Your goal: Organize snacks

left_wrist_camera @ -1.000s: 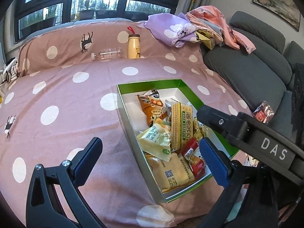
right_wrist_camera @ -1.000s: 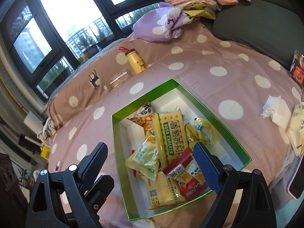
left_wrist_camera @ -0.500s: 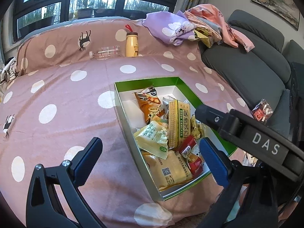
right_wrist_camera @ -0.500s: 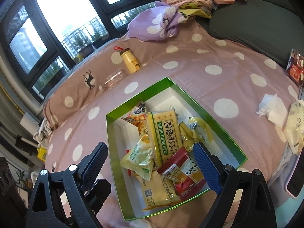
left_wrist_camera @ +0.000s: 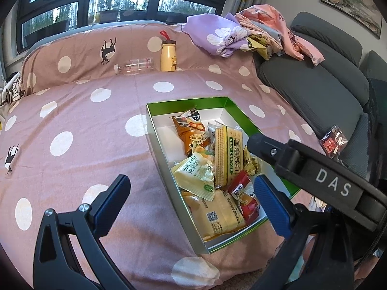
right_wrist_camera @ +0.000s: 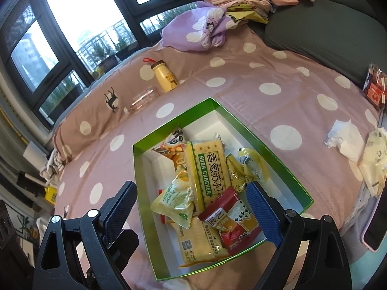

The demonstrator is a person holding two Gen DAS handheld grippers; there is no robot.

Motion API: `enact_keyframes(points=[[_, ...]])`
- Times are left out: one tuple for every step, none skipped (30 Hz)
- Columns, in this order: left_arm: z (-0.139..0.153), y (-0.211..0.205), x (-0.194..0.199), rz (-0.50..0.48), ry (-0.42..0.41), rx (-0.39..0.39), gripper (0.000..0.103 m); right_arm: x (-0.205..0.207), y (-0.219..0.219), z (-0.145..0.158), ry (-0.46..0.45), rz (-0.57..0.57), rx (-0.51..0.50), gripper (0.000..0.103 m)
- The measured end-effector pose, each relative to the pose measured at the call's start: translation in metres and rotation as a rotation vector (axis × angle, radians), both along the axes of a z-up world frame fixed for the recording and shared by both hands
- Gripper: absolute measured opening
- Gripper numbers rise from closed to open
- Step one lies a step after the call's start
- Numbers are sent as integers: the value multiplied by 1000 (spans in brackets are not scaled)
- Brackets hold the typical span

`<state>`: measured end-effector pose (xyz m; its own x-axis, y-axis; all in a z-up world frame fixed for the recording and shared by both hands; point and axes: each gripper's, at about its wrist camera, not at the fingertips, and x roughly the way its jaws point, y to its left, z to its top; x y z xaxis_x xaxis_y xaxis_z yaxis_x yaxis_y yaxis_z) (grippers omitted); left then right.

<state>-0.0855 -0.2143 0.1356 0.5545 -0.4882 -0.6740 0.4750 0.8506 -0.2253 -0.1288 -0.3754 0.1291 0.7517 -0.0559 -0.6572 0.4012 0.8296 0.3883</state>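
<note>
The green box [right_wrist_camera: 285, 169] with a white interior lies open on the pink polka-dot bedspread [left_wrist_camera: 79, 125] and serves as reference for all positions below.

Contents of the box: a soda cracker packet [right_wrist_camera: 208, 169] lies lengthwise along the middle. An orange snack bag [left_wrist_camera: 189, 130] sits at the far end of the box, partly under the crackers. A pale yellow snack packet [right_wrist_camera: 175, 200] rests against the near-left side of the crackers. A red snack packet [right_wrist_camera: 229, 220] lies at the near-right, over a larger yellow packet [right_wrist_camera: 200, 241] at the near end. Gold-wrapped candies [right_wrist_camera: 244, 166] are bunched on the right side of the crackers.

Left gripper [left_wrist_camera: 191, 203]: fingers spread wide, nothing between them — it hangs above the box's near-left wall. Right gripper [right_wrist_camera: 191, 207]: fingers likewise released and empty, poised over the near end of the box.

Outside the box: a yellow bottle [left_wrist_camera: 168, 56] stands upright beyond its far end, with a clear plastic bottle [left_wrist_camera: 135, 66] lying just left of it. Crumpled tissue [right_wrist_camera: 343, 137] lies to the right of the box, and a red snack pack [right_wrist_camera: 375, 89] farther right — on the grey sofa [left_wrist_camera: 319, 89]. Piled clothes [left_wrist_camera: 241, 33] lie beyond the far-right corner.
</note>
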Motion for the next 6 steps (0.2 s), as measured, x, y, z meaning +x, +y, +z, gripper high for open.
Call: enact_keyframes(points=[[0, 0, 0, 1, 0, 0, 102, 0, 0, 0, 0, -1, 0, 92], [0, 0, 0, 0, 0, 1, 102, 0, 0, 0, 0, -1, 0, 92], [0, 0, 0, -1, 1, 0, 102, 0, 0, 0, 1, -2, 0, 92], [0, 0, 0, 0, 1, -1, 102, 0, 1, 0, 1, -2, 0, 92], [0, 1, -1, 0, 1, -1, 102, 0, 0, 0, 2, -2, -1, 92], [0, 1, -1, 0, 1, 0, 102, 0, 0, -1, 4, -3, -2, 92]])
